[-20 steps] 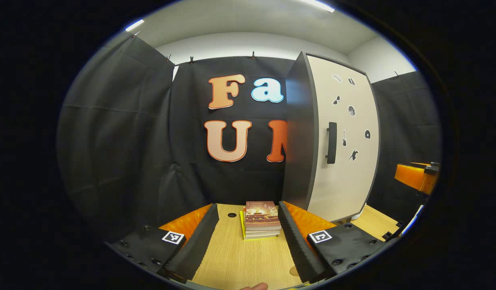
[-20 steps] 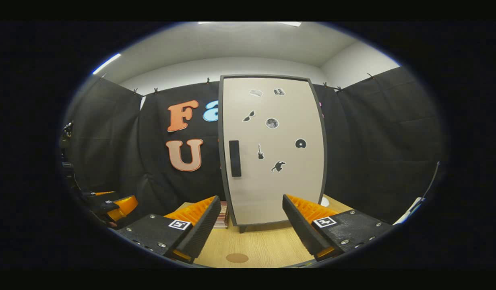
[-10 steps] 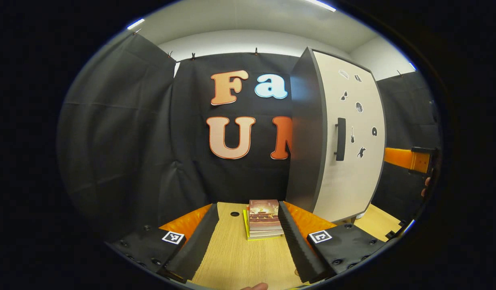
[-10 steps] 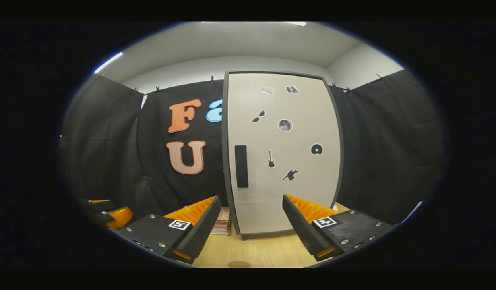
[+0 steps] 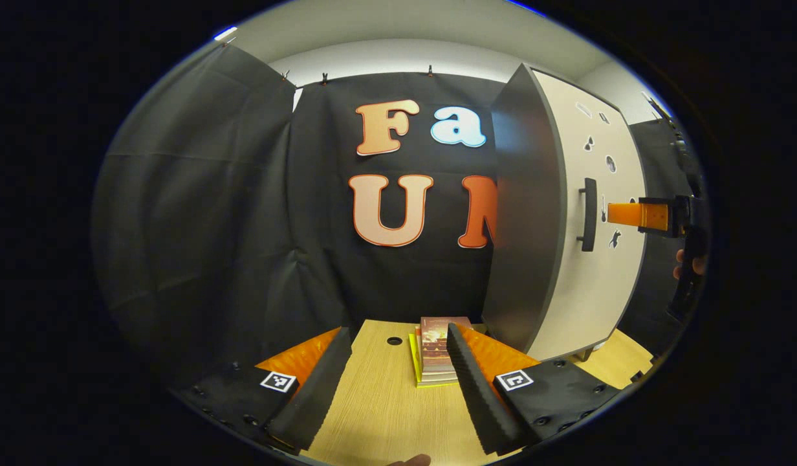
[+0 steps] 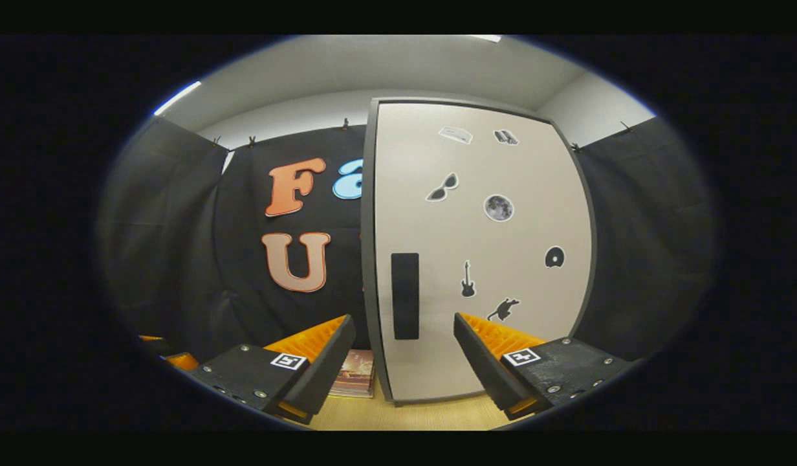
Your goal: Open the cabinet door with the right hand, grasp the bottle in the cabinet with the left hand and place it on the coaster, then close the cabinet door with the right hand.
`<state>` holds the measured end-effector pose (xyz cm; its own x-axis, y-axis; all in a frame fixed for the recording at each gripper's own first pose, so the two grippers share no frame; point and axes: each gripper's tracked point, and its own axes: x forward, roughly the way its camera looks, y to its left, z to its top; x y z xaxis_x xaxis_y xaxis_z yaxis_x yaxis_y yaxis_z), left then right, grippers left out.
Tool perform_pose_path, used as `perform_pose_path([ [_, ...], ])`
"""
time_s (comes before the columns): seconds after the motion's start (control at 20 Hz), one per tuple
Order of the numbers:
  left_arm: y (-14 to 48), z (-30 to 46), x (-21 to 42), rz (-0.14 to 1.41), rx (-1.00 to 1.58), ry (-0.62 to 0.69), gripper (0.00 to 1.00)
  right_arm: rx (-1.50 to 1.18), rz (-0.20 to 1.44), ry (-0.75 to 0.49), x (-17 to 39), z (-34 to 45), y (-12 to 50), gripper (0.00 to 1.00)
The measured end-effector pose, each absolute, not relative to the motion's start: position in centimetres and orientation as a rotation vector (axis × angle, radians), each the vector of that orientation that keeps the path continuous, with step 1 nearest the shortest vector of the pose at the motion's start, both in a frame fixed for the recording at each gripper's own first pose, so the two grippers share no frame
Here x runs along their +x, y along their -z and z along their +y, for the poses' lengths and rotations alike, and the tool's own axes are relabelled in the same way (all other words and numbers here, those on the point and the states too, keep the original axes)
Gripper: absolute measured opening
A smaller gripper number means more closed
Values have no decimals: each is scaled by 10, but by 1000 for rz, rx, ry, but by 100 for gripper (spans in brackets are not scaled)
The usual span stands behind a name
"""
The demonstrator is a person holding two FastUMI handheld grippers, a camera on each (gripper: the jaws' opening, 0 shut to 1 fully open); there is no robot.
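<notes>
The right gripper (image 6: 403, 353) stands with its jaws spread wide and nothing between them, pointed straight at the handle (image 6: 405, 296). That handle is a dark upright bar, long axis vertical, set near the left edge of the door (image 6: 482, 259); in the right gripper view it sits just above and between the 2 fingers, a little farther off, not yet touched. So the coming move looks like a short push forward and slightly up, with the jaws closing across the bar from its 2 sides.

The door is shut, so the bottle cannot be seen; I take it to be inside the cabinet.

In the left gripper view, the same handle (image 5: 588, 213) is far right, with the right gripper (image 5: 641, 215) level with it and close, plainly the nearer tool. The left gripper (image 5: 398, 382), jaws also wide and empty, hangs low over the table (image 5: 379, 414), with a stack of books (image 5: 434, 349) just beyond its fingertips.
</notes>
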<state>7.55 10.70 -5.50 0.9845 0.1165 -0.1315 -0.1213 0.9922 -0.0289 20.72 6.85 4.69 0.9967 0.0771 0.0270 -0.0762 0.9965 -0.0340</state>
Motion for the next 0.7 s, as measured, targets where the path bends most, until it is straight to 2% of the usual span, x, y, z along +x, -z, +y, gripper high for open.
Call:
perform_pose_path([
  [0.25, 65, 130, 93, 151, -33, -145, 96, -34, -19, -62, 253, 71, -48, 95],
  [0.3, 68, 135, 96, 156, -31, -153, 96, -28, -20, -57, 261, 71, -48, 100],
  [0.35, 69, 139, 98, 161, -29, -161, 96, -19, -18, -53, 269, 71, -48, 95],
  [0.5, 77, 151, 103, 176, -27, -174, 96, -10, 0, -48, 286, 70, -42, 92],
  [0.6, 80, 157, 104, 183, -24, -182, 96, -11, 6, -42, 292, 69, -39, 83],
  [0.65, 81, 158, 105, 185, -21, -183, 96, -13, 4, -38, 295, 69, -39, 72],
  [0.7, 83, 159, 105, 187, -17, -186, 96, -10, 9, -44, 295, 70, -37, 69],
])
